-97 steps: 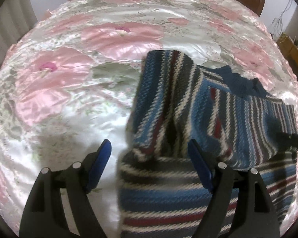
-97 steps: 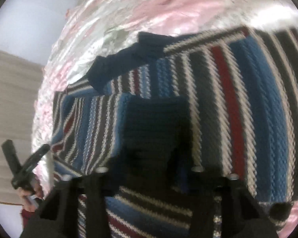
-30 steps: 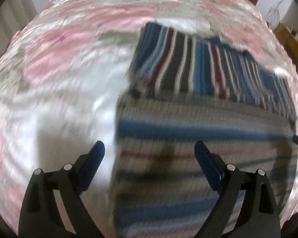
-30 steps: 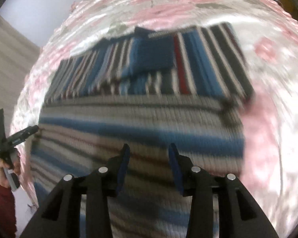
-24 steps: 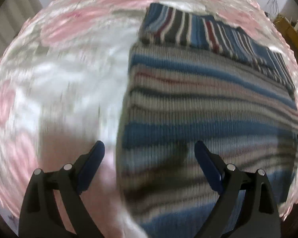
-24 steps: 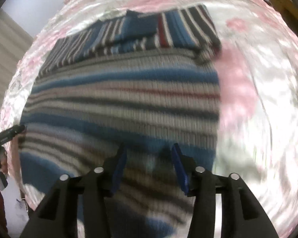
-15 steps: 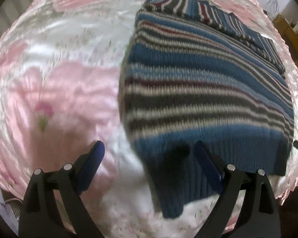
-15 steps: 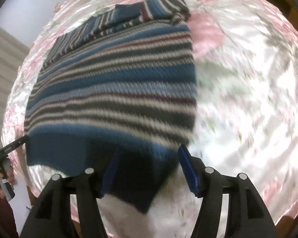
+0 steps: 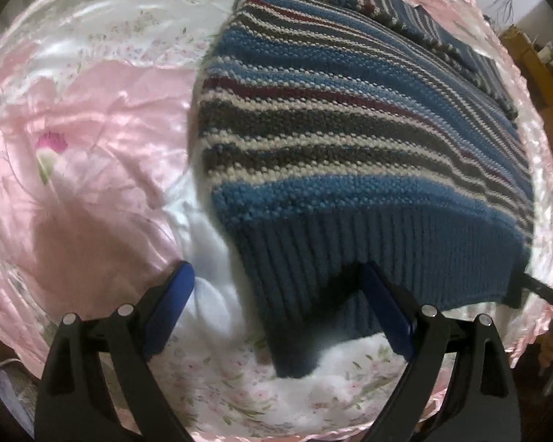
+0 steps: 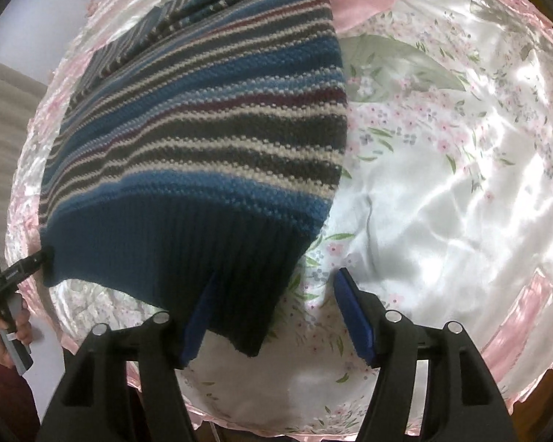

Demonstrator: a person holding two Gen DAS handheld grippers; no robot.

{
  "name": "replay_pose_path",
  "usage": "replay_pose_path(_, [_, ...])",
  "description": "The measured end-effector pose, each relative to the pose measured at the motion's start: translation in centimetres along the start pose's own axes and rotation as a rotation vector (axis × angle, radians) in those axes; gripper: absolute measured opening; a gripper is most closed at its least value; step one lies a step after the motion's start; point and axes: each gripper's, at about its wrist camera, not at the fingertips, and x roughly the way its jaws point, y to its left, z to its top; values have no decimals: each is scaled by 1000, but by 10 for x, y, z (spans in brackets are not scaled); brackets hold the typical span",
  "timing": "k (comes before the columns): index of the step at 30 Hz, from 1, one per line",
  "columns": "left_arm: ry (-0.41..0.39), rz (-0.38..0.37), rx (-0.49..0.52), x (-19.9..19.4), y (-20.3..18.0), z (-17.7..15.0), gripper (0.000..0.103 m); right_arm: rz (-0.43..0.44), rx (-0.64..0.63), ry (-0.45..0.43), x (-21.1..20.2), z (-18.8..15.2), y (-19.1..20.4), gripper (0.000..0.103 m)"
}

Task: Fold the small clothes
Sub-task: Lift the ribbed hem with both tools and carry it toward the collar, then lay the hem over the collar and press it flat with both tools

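A striped knit sweater [image 9: 350, 140] in blue, grey, cream and maroon lies on a pink floral satin bedspread [image 9: 92, 118], its sleeves folded across the far end. My left gripper [image 9: 276, 309] is open, and the left corner of the dark blue ribbed hem [image 9: 295, 313] lies between its fingers. In the right wrist view the same sweater [image 10: 202, 129] fills the left half. My right gripper [image 10: 276, 316] is open too, with the right hem corner [image 10: 247, 313] between its fingers. The left gripper's body [image 10: 3, 283] shows at the far left, held by a hand [image 10: 11, 328].
The bedspread [image 10: 442, 184] spreads out wrinkled to the right of the sweater. Its near edge [image 10: 313, 423] runs just under my right gripper. Wooden furniture [image 9: 534, 62] stands beyond the bed at the far right. The right gripper's tip [image 9: 545, 291] pokes in at the hem's right end.
Both grippers pulled back from the folded sleeves at the collar end to the hem. The right gripper, shut earlier, has opened wide. The left stayed open throughout.
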Motion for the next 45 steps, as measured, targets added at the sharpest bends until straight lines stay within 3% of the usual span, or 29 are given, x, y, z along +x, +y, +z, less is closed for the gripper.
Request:
replay_pose_path(7, [-13,-2,-40,2,8,-8,92,55,21,19,-1,-3,-8,66])
replay_pose_path(16, [-55,-50,-77,-3,16,-16,99,110,-17,49,-7,21,4,67])
replay_pose_path(22, [-25,-131,-59,-8,17,-13,99,126,-22,18,-11,25,18,67])
replay_pose_path(27, [12,-198,-112,-6,31,-6,99,123,21,-1,-11,16,15,67])
replay_pose_path(31, [45,-168,-112,-6,31,-5,99,93,6,-29,-10,8,14,67])
replay_pose_path(38, [72,-94,-97,6,12,1,99,179,63,-12,8,-4,-4,67])
replay_pose_path(45, [52,-158,-85,5,-13,3,98,228,58,25,11,6,-9,68])
